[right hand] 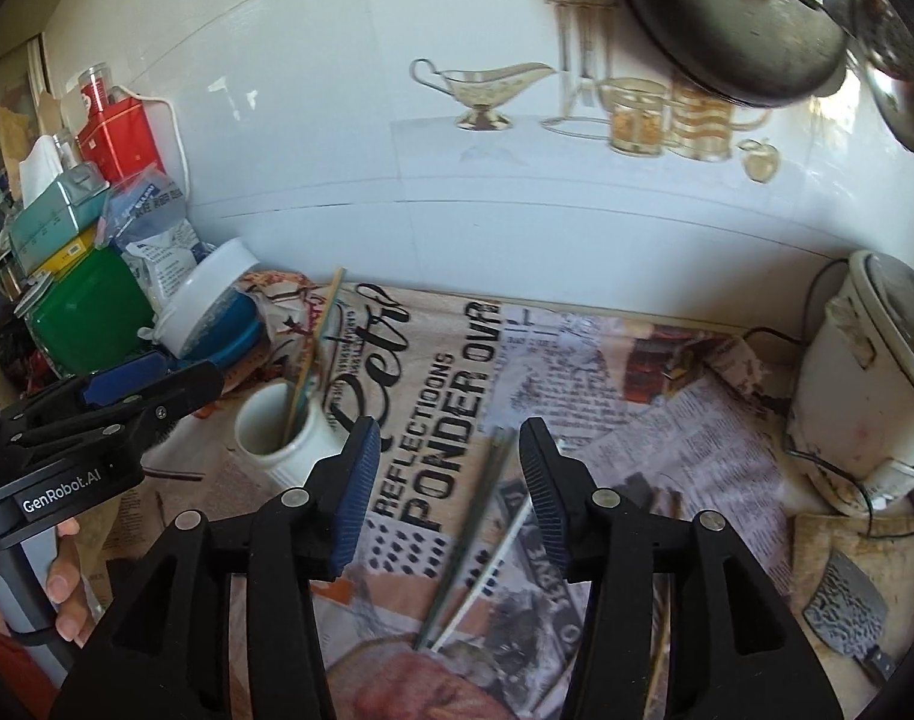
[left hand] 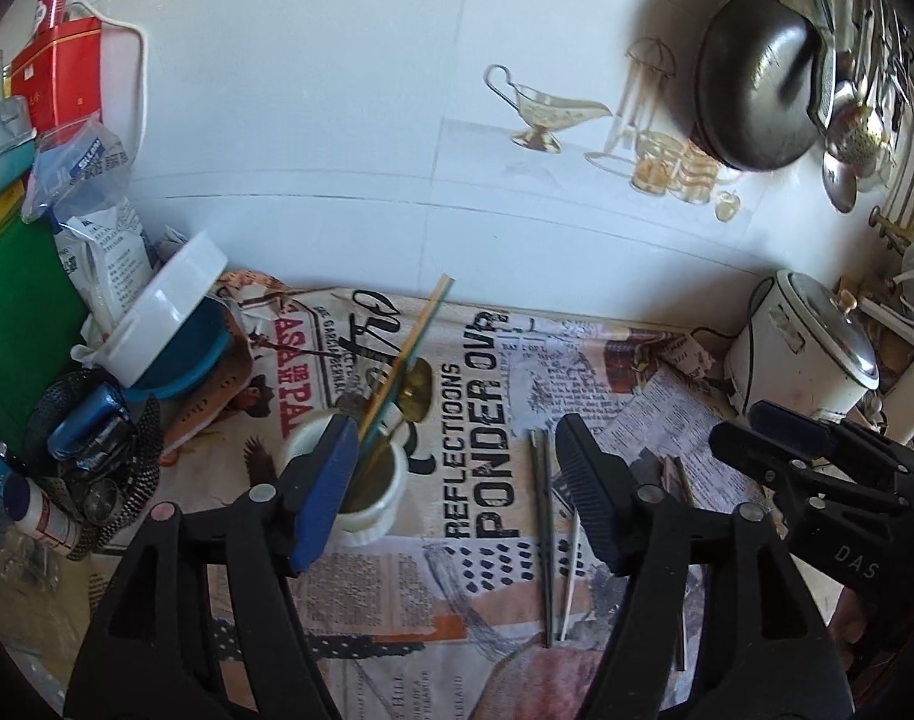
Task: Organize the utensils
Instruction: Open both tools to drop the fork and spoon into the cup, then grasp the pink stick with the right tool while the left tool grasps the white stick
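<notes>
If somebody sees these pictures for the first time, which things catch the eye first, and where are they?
The bold newspaper-print cloth covering the counter stands out first, with loose chopsticks lying on it in front of the open right claw. To the left stands a white ceramic cup holding upright utensils, beside the open left claw. A dark wok hangs on the white tiled wall, upper right.
</notes>
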A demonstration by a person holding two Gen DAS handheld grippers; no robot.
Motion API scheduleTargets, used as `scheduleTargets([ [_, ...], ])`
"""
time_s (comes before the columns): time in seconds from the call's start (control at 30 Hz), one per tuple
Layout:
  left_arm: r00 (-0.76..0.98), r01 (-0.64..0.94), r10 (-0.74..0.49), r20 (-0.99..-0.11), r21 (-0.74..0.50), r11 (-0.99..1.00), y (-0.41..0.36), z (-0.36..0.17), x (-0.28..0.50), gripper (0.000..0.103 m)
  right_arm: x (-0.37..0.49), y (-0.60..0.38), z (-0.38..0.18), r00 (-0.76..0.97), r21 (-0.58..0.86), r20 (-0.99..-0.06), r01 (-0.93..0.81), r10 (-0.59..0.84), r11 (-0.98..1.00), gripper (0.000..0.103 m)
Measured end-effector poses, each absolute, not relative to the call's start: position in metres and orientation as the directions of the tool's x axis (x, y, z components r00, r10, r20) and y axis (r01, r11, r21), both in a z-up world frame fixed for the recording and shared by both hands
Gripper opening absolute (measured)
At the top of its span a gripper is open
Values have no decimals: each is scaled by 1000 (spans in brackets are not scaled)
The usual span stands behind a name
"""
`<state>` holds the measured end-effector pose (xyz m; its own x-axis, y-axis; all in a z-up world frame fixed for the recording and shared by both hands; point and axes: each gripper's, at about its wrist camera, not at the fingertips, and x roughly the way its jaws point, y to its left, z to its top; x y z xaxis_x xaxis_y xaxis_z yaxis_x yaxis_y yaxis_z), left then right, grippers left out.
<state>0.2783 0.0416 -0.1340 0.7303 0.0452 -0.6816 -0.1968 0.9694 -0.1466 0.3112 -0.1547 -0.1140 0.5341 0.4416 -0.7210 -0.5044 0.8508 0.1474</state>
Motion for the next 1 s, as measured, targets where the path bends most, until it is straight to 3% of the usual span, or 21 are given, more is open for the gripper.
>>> scheduleTargets([
  [0.37, 617, -178, 23, -787, -111, 978, -26, -198, 304, 71, 324, -235, -156, 494, 138, -797, -412, 348, 901, 47],
  [0.8, 435, -82, -26, -900, -69, 994, -79, -290, 351, 71, 344, -296, -243, 313, 180, -911, -281, 268, 943, 47],
  [1.0, 387, -12, -65, -920, -75, 997, -95, -315, 378, 47, 351, -292, -267, 230, 255, -918, -279, 323, 926, 47],
])
